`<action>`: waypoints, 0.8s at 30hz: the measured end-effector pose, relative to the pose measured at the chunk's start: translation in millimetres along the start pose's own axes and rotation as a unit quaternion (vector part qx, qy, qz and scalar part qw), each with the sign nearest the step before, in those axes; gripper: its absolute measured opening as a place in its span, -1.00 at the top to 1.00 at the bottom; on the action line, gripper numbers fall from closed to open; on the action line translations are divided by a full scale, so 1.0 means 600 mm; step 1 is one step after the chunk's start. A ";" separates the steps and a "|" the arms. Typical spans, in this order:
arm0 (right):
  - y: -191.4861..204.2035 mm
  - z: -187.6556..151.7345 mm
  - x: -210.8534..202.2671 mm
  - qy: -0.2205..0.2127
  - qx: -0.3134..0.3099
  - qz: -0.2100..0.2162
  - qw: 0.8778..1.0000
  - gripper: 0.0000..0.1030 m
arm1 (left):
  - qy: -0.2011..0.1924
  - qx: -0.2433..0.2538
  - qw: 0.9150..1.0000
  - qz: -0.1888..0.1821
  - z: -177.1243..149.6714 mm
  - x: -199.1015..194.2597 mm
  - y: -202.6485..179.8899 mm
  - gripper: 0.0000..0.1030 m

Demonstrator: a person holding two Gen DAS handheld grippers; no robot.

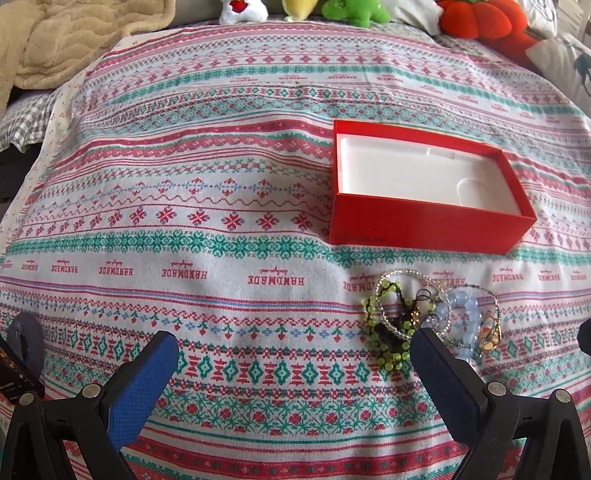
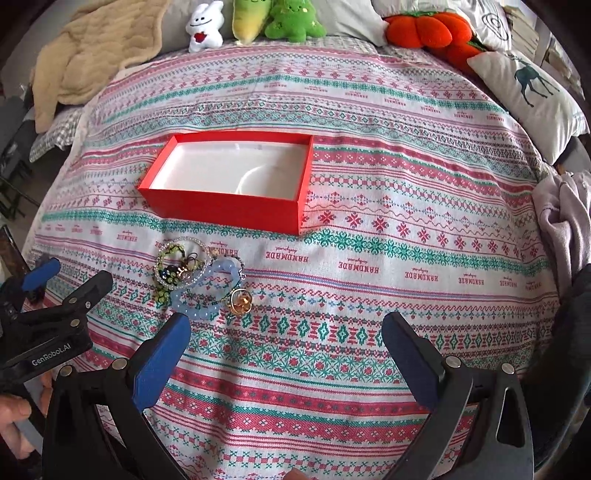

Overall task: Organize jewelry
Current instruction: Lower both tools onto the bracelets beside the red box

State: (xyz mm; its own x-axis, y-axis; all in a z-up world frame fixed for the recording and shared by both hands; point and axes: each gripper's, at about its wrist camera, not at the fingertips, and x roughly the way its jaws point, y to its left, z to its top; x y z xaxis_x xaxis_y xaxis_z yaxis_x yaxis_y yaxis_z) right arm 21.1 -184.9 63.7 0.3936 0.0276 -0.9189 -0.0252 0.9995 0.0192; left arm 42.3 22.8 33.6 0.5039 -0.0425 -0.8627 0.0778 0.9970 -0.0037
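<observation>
A tangled pile of jewelry (image 1: 432, 317) lies on the patterned cloth: a green bead bracelet (image 1: 384, 332), a pale blue bead bracelet (image 1: 469, 314), a clear bead ring and a gold piece (image 1: 489, 332). The pile also shows in the right wrist view (image 2: 201, 280), with the gold piece (image 2: 240, 300) at its right. Behind it stands an open red box (image 1: 424, 229) with an empty white inside, also in the right wrist view (image 2: 229, 210). My left gripper (image 1: 295, 350) is open and empty, its right finger beside the pile. My right gripper (image 2: 286, 332) is open and empty, right of the pile.
The patterned cloth (image 2: 406, 221) covers a bed. Plush toys (image 2: 288, 20), an orange pumpkin cushion (image 2: 424, 29) and a deer pillow (image 2: 528, 96) line the far edge. A beige blanket (image 2: 92, 51) lies at the back left. The left gripper body (image 2: 55, 314) shows at left.
</observation>
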 end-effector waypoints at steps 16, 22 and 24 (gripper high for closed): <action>-0.029 0.030 0.063 0.028 0.045 0.078 0.995 -0.82 | 0.000 0.015 0.999 -0.028 0.034 0.036 0.029 -0.93; -0.038 0.038 0.091 0.044 0.058 0.105 0.992 -0.56 | 0.030 -0.003 0.994 -0.105 0.047 0.071 0.031 -0.54; -0.036 0.040 0.101 0.053 0.062 0.122 0.989 -0.47 | 0.034 -0.008 0.990 -0.138 0.050 0.077 0.024 -0.44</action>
State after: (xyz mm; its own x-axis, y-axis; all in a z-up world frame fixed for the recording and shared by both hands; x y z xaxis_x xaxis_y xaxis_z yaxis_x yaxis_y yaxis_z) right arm 67.3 -204.4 17.2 0.2910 0.2739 -0.9167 0.0079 0.9574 0.2885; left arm 92.6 33.2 9.2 0.4062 -0.3100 -0.8596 0.1908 0.9487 -0.2520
